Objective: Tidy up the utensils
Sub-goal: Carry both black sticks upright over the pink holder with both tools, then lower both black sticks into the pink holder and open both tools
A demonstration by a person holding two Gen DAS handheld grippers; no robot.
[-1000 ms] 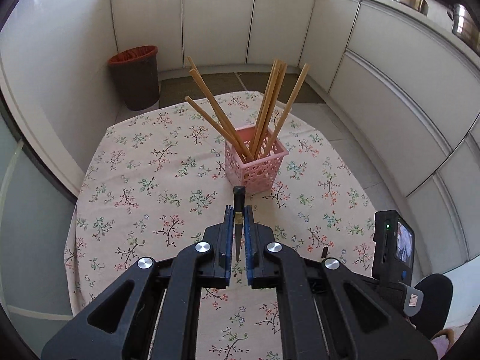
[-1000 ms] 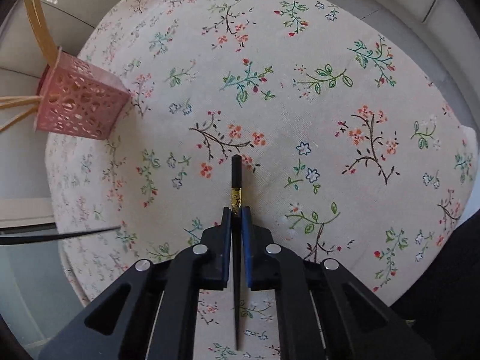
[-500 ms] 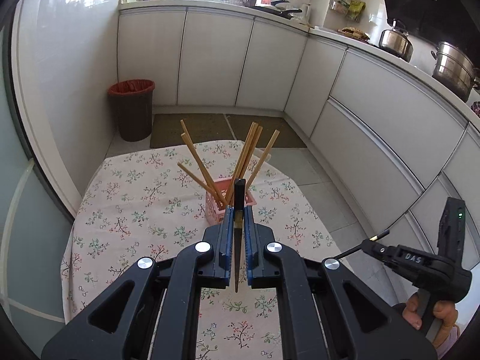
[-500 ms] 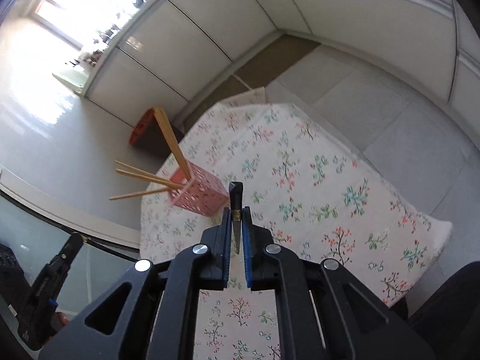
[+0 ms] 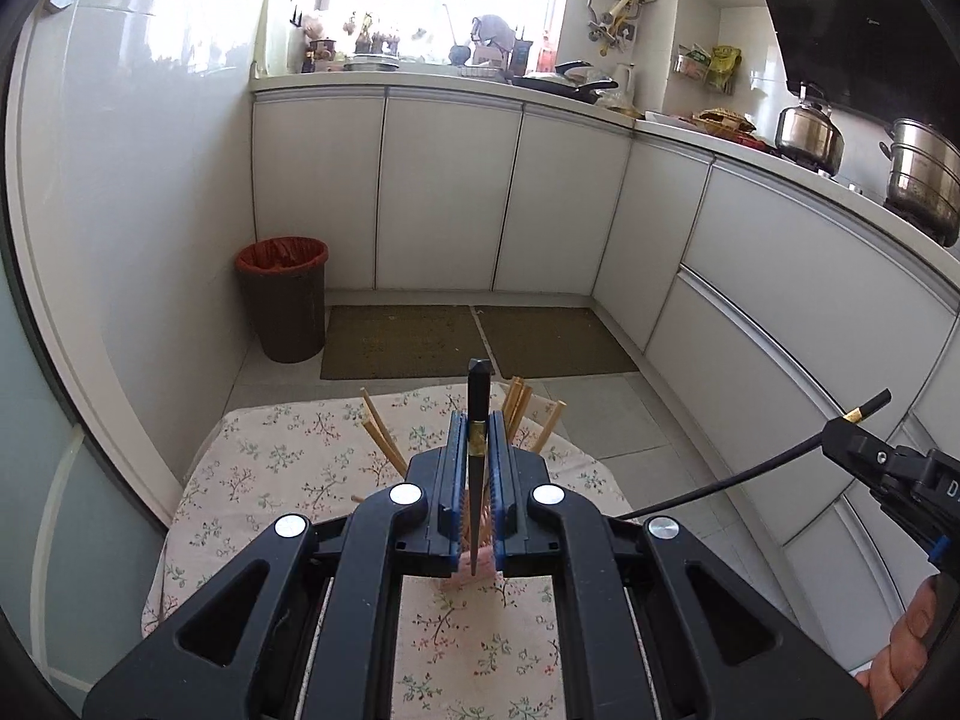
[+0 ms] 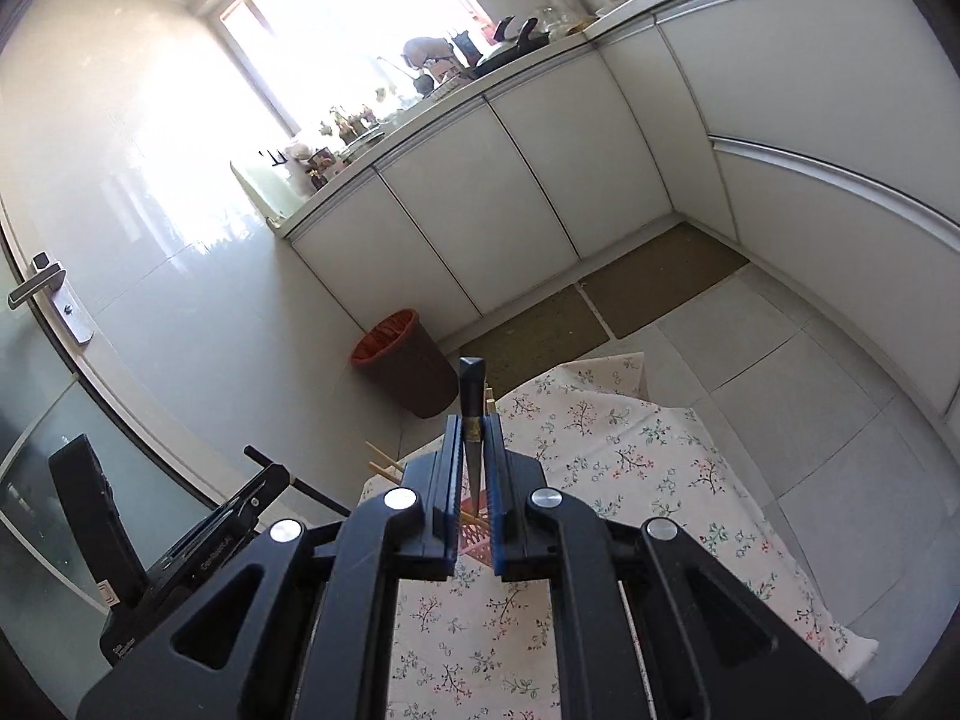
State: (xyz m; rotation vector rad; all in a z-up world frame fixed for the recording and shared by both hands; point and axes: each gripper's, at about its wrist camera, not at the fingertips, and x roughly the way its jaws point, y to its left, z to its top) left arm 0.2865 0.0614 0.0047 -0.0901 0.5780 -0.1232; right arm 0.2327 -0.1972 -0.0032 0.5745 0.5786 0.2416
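My left gripper (image 5: 478,423) is shut on a black chopstick (image 5: 479,390) with a gold band, held high over the floral-cloth table (image 5: 282,480). The pink basket (image 5: 474,576) shows only as a sliver between its jaws, with wooden chopsticks (image 5: 378,435) fanning out of it. My right gripper (image 6: 474,426) is shut on a second black chopstick (image 6: 472,387), above the pink basket (image 6: 474,540). In the left wrist view the right gripper (image 5: 840,435) hangs at the far right with its chopstick. The left gripper (image 6: 264,477) appears at the lower left of the right wrist view.
A brown bin with a red liner (image 5: 288,300) stands on the floor beyond the table, beside two floor mats (image 5: 480,339). White cabinets (image 5: 450,192) line the back and right. Pots (image 5: 924,180) sit on the counter. A door handle (image 6: 36,282) is on the left.
Both grippers have risen well above the table and tipped up toward the room, each keeping its black chopstick. The basket has slid down behind the jaws. The right one climbed further and rolled.
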